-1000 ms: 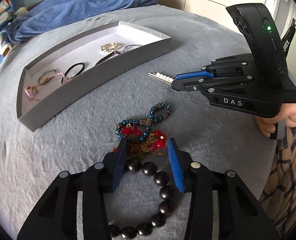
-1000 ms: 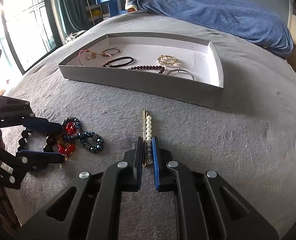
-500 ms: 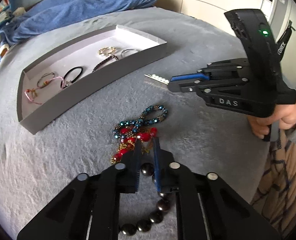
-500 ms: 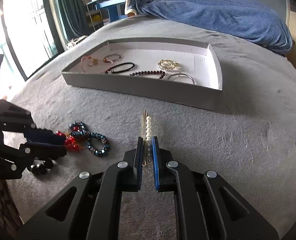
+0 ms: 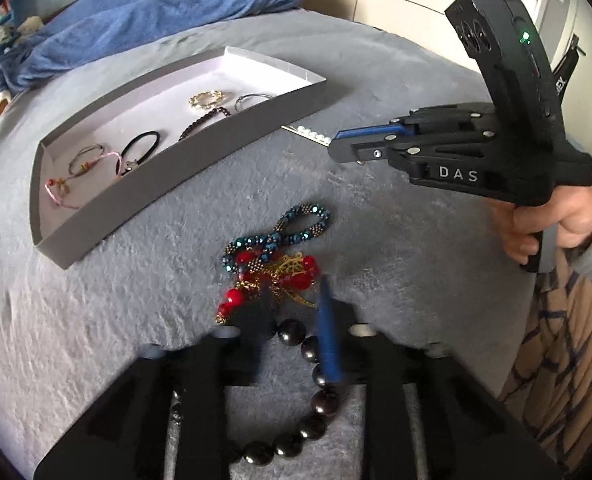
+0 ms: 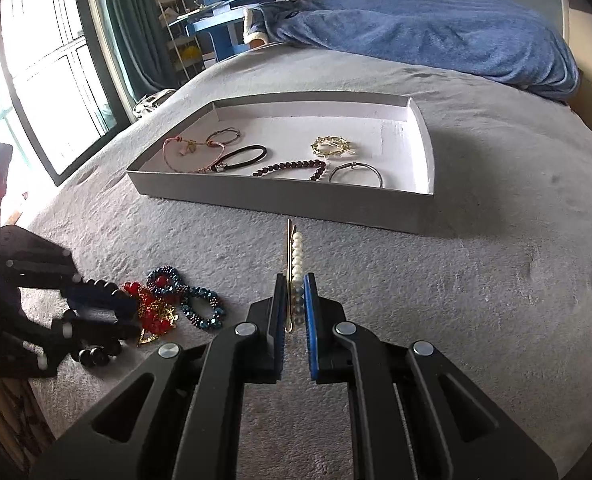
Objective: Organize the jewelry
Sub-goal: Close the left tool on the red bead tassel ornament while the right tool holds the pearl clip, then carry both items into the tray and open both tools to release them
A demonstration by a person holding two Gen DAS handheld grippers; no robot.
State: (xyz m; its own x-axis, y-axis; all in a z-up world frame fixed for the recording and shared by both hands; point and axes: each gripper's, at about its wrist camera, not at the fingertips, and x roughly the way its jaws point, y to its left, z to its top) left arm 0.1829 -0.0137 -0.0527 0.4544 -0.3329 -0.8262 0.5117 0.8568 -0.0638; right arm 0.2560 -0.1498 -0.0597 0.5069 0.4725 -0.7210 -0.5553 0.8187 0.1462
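Nearest to us, our left gripper (image 5: 291, 320) points steeply down over the black bead bracelet (image 5: 316, 396), its jaws opening with the top beads of the loop between them; the pads look clear of the beads, so we judge nothing is gripped yet and the bracelet lies on the grey blanket (image 5: 95, 320). Straddling the strand this way makes sense — a closing pinch across round beads needs them centred or they will roll out. Just past the fingertips sits a tangle: a red bead and gold chain piece (image 5: 279, 280) lying over a teal beaded bracelet (image 5: 296, 228), close enough that a careless lift could drag them along. Our right gripper (image 6: 294, 304) has its jaws nearly together on the pearl hair clip (image 6: 297, 256), clamped at its near end so the row of pearls sticks out ahead, lifted off the blanket and aimed at the tray. In the left view a hand (image 5: 552, 220) holds that gripper by its handle. Farther on lies the shallow grey tray (image 6: 279, 196), already holding a pink cord bracelet (image 6: 183, 152), a black hair tie (image 6: 241, 156), a dark bead bracelet (image 6: 291, 168), a gold ring-shaped piece (image 6: 332, 146) and a silver bangle (image 6: 356, 174), spread apart so each stays separate. Beyond it a blue blanket (image 6: 436, 28) is bunched up.
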